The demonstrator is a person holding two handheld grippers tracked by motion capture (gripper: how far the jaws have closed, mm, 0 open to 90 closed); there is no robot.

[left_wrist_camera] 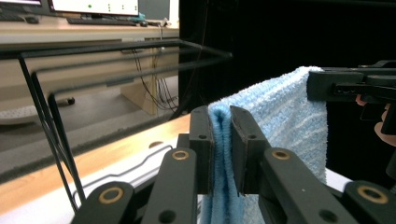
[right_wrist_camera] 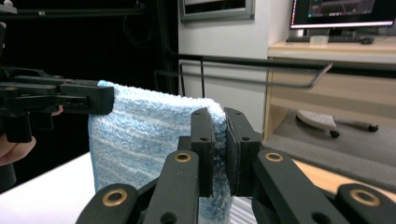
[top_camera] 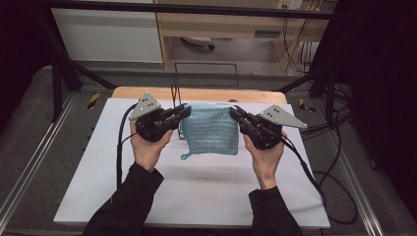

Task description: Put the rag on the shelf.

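White sheeting covers the table, and behind the towel stands a black wire rack, its thin bars rising toward the wooden far edge. The blue towel hangs folded in the air in front of that rack, stretched between the two tools and clear of the sheet, with its small loop dangling at the lower corner on the left gripper's side.

The left gripper is clamped on one upper corner of the towel; in the left gripper view the folded edge is squeezed tight between its black jaws. The right gripper is clamped on the other upper corner, again with the terry pinched between its jaws.

The risks, as I judge them:
- Each grip takes only a narrow strip near the fold, so a pull outward by either hand could drag the cloth free and drop that side.
- The layers may not both be caught; a loose layer would sag open.
- The rack bars sit close behind the towel; if the towel is carried to the rack too low, the hanging cloth or loop could snag a bar or tip the light frame.
- Uneven heights would leave it crooked.
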